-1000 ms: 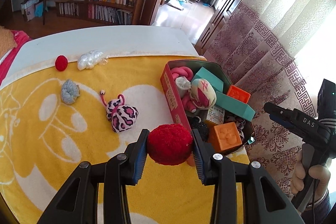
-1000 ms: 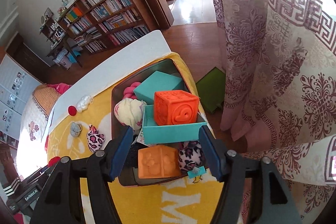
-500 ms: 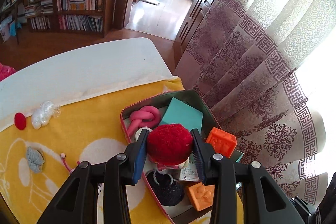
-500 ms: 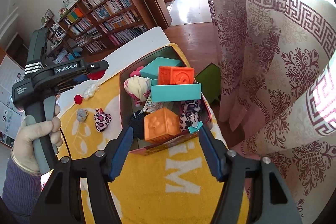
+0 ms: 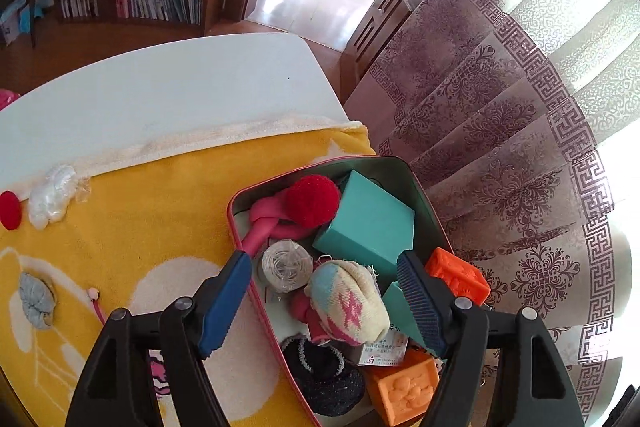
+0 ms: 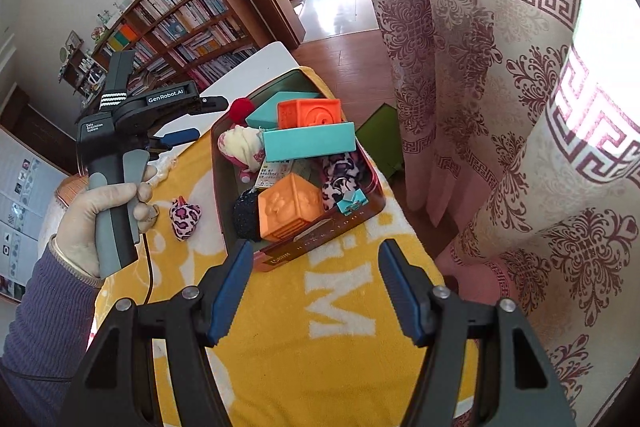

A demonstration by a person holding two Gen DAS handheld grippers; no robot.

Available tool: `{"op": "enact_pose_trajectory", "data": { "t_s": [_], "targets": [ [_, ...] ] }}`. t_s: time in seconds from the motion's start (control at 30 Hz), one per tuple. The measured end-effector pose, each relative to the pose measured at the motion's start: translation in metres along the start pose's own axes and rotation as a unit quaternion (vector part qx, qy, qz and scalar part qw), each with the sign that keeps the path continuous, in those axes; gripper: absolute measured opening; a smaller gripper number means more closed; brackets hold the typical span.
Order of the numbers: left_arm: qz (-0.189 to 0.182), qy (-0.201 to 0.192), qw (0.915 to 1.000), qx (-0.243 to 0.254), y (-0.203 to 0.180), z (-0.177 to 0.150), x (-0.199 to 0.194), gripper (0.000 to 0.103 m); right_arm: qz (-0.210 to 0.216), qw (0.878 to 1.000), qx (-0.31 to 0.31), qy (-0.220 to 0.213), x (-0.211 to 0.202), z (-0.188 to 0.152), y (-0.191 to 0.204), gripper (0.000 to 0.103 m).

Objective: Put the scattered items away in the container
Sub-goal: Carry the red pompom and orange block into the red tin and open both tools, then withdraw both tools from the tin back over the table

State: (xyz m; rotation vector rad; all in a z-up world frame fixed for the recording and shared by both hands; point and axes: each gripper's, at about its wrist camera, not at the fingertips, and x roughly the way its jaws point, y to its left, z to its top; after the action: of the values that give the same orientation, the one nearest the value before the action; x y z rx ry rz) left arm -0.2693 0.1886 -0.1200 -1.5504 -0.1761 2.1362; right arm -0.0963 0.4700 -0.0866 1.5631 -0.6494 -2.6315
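Note:
The red-rimmed tin [image 5: 434, 211] [image 6: 320, 233] sits on the yellow towel [image 5: 140, 227], full of toys. A fuzzy red ball [image 5: 312, 201] [image 6: 239, 109] now lies at its far end on a pink knot [image 5: 264, 223], beside a teal box [image 5: 366, 227]. My left gripper [image 5: 324, 301] is open and empty above the tin; it also shows in the right wrist view [image 6: 202, 119]. My right gripper [image 6: 314, 291] is open and empty, over the towel in front of the tin. Loose on the towel: a small red ball [image 5: 9, 209], a white bundle [image 5: 52, 201], a grey shell [image 5: 37, 301], a leopard-print heart [image 6: 184, 218].
Orange cubes [image 5: 404, 393] [image 5: 458, 277], a striped sock ball [image 5: 348, 301] and a black scrubber [image 5: 328, 379] fill the tin's near end. A patterned curtain [image 6: 500, 107] hangs close to the table's right edge. Bare white tabletop [image 5: 172, 95] lies beyond the towel.
My left gripper opened and let go of the fuzzy red ball, which dropped into the tin's far end. My right gripper drew back a little from the tin.

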Motion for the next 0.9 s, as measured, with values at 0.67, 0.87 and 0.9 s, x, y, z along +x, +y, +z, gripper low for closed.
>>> {"op": "enact_pose_trajectory", "data": {
  "t_s": [0.67, 0.87, 0.9],
  "targets": [
    [0.087, -0.054, 0.98, -0.17, 0.16, -0.148, -0.141, 0.086, 0.11, 0.982, -0.138, 0.072, 0.052, -0.039, 0.117, 0.069],
    [0.097, -0.071, 0.9721, -0.202, 0.193, -0.179, -0.167, 0.086, 0.108, 0.972, -0.189, 0.09, 0.078, -0.048, 0.156, 0.069],
    [0.098, -0.072, 0.9714, -0.204, 0.197, -0.182, -0.17, 0.086, 0.107, 0.971, -0.195, 0.093, 0.083, -0.047, 0.162, 0.069]
  ]
}}
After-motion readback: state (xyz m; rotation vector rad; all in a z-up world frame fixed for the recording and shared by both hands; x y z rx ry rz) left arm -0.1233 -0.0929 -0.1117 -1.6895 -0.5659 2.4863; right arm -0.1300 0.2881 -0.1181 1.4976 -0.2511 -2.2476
